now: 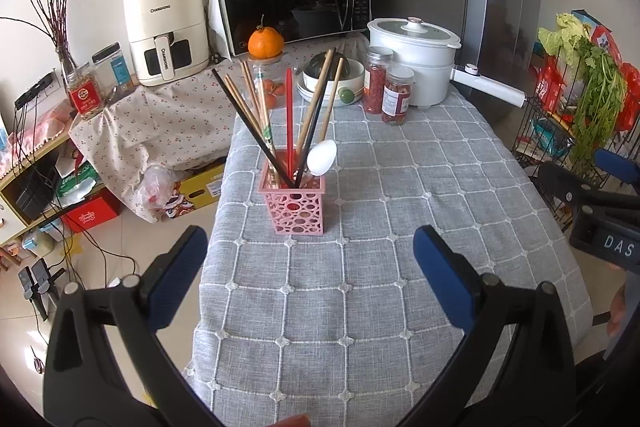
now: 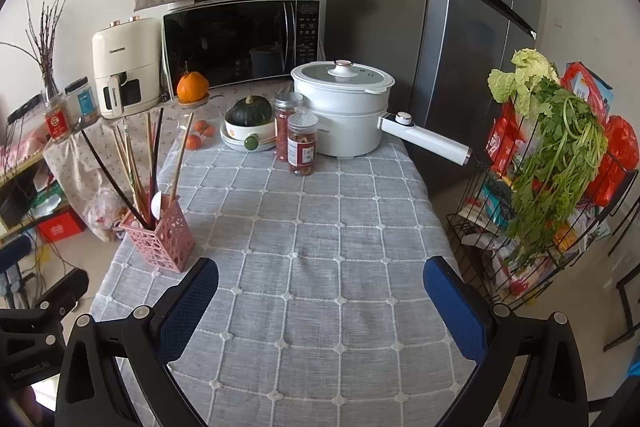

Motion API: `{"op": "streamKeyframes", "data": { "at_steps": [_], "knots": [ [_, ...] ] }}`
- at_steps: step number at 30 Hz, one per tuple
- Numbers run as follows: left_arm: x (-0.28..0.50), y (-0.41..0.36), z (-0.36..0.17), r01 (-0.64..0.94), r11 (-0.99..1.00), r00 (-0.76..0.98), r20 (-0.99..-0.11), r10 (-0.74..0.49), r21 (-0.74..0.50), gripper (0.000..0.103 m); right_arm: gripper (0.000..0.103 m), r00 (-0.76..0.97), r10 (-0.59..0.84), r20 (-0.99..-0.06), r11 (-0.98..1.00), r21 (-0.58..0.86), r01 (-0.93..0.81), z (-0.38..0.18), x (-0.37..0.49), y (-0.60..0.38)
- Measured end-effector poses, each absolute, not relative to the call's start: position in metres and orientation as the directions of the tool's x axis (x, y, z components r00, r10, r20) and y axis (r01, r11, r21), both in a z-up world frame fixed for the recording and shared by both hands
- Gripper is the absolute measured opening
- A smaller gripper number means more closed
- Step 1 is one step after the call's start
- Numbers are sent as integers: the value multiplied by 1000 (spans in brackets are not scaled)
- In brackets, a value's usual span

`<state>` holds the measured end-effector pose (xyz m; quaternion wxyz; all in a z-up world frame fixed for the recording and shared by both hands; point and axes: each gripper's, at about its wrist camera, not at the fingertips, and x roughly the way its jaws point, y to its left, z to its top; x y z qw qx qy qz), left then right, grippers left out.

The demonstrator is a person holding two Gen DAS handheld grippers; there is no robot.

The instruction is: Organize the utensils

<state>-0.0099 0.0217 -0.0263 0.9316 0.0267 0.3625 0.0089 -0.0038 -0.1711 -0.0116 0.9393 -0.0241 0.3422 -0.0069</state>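
While both sets of tongs hang spread and empty over the near edge of the bench, the job looks all but done. In the left wrist view the left tongs frame bare grey checked cloth at the bottom of the frame, and the right tongs do the same in their own view, with no utensil lying loose on the cloth in either. Just beyond, at centre frame, the pink holder stands upright with the chopsticks fanned out of it, a red one among them, and a white spoon leaning at its rim. My guess is that any next move is only a check or a tidy — perhaps straightening the splayed sticks. The right wrist view adds what the left crops: the white pot with its whole long handle, and the wire rack of greens at right.
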Motion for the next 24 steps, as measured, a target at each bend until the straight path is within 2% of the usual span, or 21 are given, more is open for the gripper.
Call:
{"op": "streamKeyframes", "data": {
  "at_steps": [24],
  "knots": [
    [-11, 15, -25, 11, 999, 735, -678, 27, 50, 102, 103, 761, -23, -648, 999, -48, -10, -13, -4, -169]
  ]
}}
